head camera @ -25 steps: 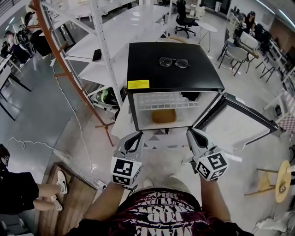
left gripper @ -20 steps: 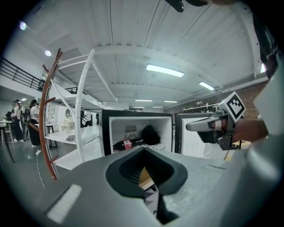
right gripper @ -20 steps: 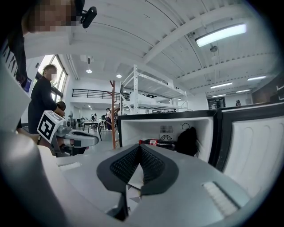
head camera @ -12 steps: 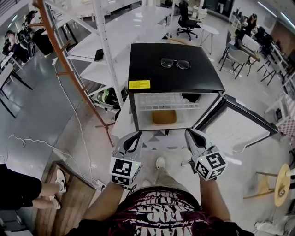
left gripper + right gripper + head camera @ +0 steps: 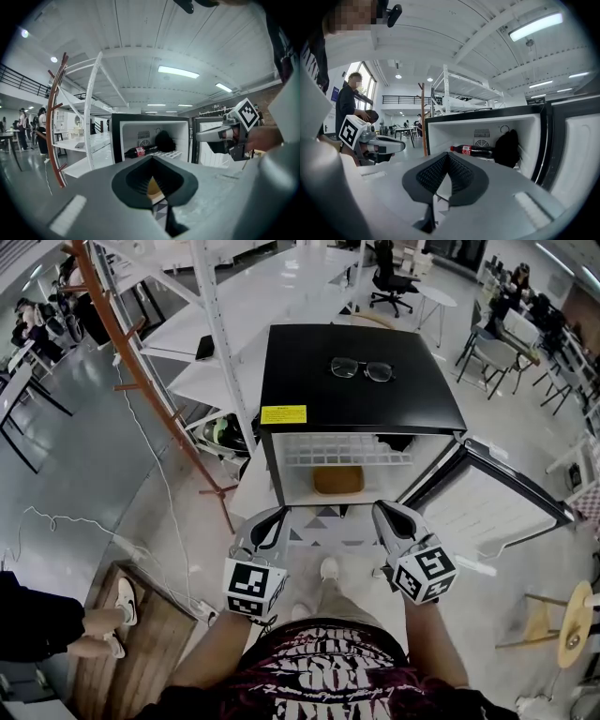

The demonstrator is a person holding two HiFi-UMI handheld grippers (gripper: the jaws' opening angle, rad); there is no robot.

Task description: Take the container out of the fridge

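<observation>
A black mini fridge stands in front of me with its door swung open to the right. A tan container sits on the fridge floor under a white wire shelf. In the left gripper view a sliver of the container shows through the jaws. My left gripper and right gripper are both shut and empty, held side by side just short of the opening. A cola bottle and a black bundle lie on the shelf.
Spectacles rest on the fridge top. A white shelving rack with an orange post stands to the left. At lower left are a wooden pallet and a person's leg. A stool is at the right.
The right gripper has edged slightly toward the fridge opening. My shoe has stepped forward between the two grippers. Both jaws stay shut.
</observation>
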